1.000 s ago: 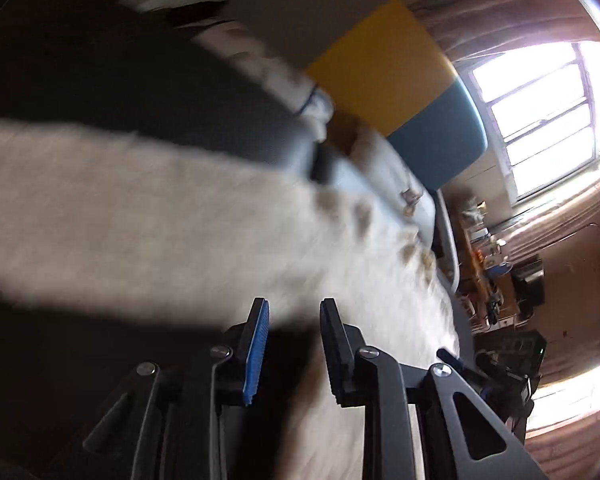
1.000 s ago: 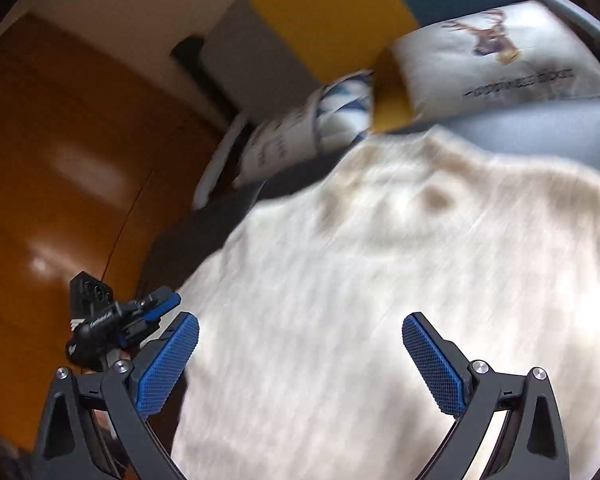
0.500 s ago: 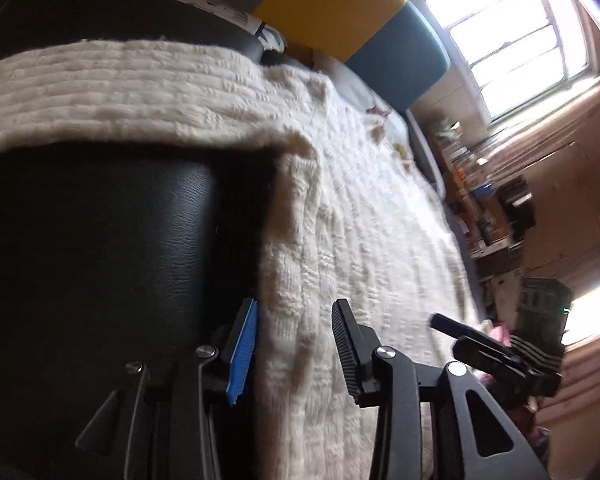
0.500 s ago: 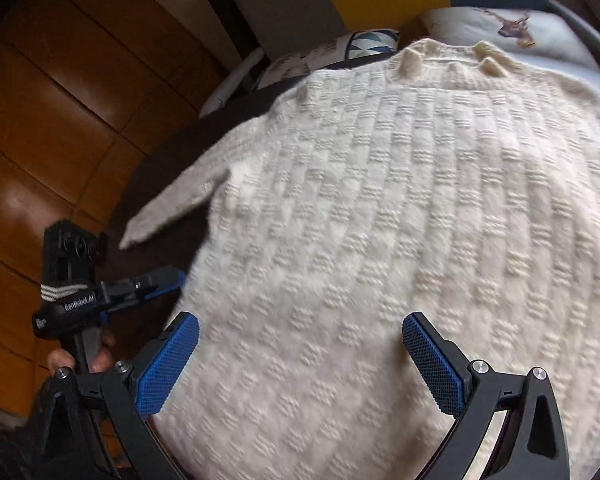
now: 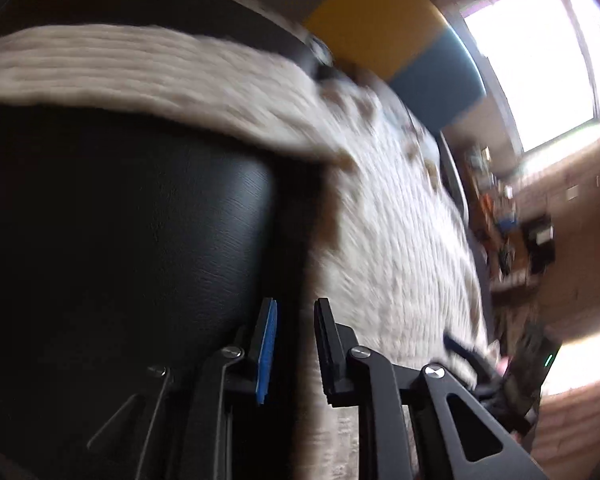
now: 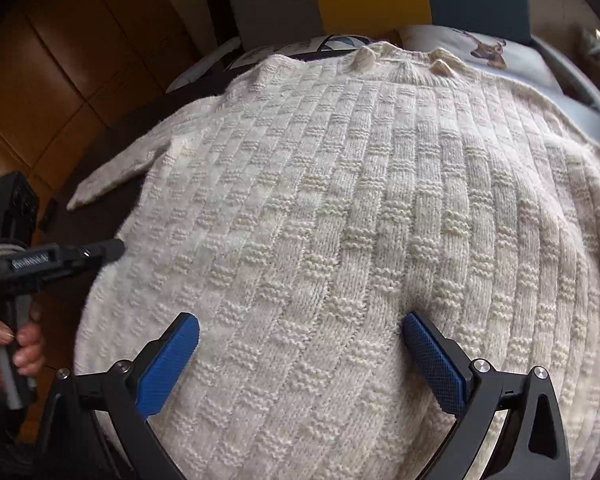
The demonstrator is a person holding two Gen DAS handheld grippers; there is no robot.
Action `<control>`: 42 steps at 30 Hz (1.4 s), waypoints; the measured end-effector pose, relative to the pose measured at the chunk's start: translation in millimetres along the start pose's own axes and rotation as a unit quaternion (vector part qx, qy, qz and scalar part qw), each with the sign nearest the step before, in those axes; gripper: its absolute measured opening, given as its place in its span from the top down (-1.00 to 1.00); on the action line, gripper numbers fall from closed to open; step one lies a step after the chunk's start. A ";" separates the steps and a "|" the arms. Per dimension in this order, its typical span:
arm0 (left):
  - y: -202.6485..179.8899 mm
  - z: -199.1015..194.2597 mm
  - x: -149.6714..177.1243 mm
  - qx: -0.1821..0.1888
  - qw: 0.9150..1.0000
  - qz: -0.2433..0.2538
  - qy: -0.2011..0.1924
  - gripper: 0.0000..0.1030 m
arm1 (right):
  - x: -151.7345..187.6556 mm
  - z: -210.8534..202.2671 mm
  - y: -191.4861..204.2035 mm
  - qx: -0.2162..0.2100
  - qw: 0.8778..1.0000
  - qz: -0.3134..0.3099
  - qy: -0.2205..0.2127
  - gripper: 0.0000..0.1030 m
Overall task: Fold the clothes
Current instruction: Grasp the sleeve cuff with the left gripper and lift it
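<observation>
A cream knitted sweater lies spread flat on a dark sofa seat, collar at the far end. One sleeve sticks out to the left. My right gripper is wide open just above the sweater's lower body, its right fingertip pressing into the knit. My left gripper hangs at the sweater's left edge, jaws a narrow gap apart with nothing between them. It also shows in the right wrist view, beside the sweater's side. The left wrist view is blurred.
The black leather seat lies left of the sweater. A deer-print pillow and a patterned cushion sit behind the collar. Yellow and blue backrest panels stand beyond. Wooden floor lies to the left.
The sweater has come to lie flat. My right gripper has lowered onto its lower body. My left gripper has shifted slightly along the sweater's left edge, staying slightly open.
</observation>
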State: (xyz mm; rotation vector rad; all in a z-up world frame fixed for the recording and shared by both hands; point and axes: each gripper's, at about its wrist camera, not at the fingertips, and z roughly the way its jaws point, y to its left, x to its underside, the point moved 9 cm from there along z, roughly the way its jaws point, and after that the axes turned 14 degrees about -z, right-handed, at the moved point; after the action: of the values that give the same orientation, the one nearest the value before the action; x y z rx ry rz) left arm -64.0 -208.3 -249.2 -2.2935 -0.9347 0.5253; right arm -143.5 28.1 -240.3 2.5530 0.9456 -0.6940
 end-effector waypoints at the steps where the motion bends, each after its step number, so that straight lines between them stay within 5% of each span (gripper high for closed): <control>1: 12.3 -12.1 -13.2 -0.001 1.000 -0.021 -0.020 0.59 | 0.6 0.2 0.7 0.004 1.000 -0.006 -0.001 -1.00; 4: 66.7 -64.9 -65.7 -0.017 0.990 -0.098 -0.102 0.41 | 0.8 -0.6 2.2 0.012 1.000 -0.017 -0.011 -1.00; 8: 150.3 -128.8 -132.8 -0.031 0.961 -0.215 -0.173 0.26 | -0.5 3.9 6.2 0.034 0.999 -0.036 -0.005 -1.00; 11: 190.4 -152.0 -168.1 -0.043 0.947 -0.254 -0.193 0.24 | -1.3 7.9 8.1 0.053 0.998 -0.045 0.003 -1.00; 16: 219.2 -144.3 -202.7 -0.042 0.938 -0.289 -0.187 0.18 | -2.8 7.0 3.5 0.057 0.998 -0.023 0.010 -1.00; 20: 216.2 -134.5 -221.1 -0.041 0.939 -0.283 -0.188 0.08 | -5.9 7.1 3.8 0.059 0.998 -0.012 0.026 -1.00; 24: 199.3 -119.0 -229.8 -0.083 0.952 -0.236 -0.176 0.14 | -22.8 -0.4 4.7 0.037 0.999 0.010 0.004 -1.00; 25: 191.6 -112.6 -229.4 -0.092 0.959 -0.210 -0.166 0.25 | -30.3 -1.8 6.0 0.038 0.999 0.005 -0.002 -1.00; 27: 183.1 -99.0 -223.4 -0.102 0.967 -0.187 -0.140 0.86 | -47.8 -2.2 10.3 0.044 0.999 -0.012 -0.011 -1.00; 29: 180.5 -101.6 -218.4 -0.107 0.965 -0.182 -0.156 0.87 | -67.1 1.4 16.4 0.044 0.998 -0.028 -0.016 -1.00; 34: 205.2 -136.4 -209.9 -0.154 0.940 -0.199 -0.230 0.88 | -116.3 27.9 27.0 0.056 0.995 -0.078 -0.010 -1.00; 42: 209.9 -125.6 -205.7 -0.201 0.937 -0.175 -0.228 0.88 | -203.1 81.1 11.0 0.083 0.990 -0.116 -0.007 -1.00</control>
State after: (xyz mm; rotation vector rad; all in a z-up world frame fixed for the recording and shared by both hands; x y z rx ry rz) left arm -30.2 -525.6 -267.4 -2.3066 -1.7801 0.7827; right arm -296.9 -121.5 -194.8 2.6009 1.2413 -0.8878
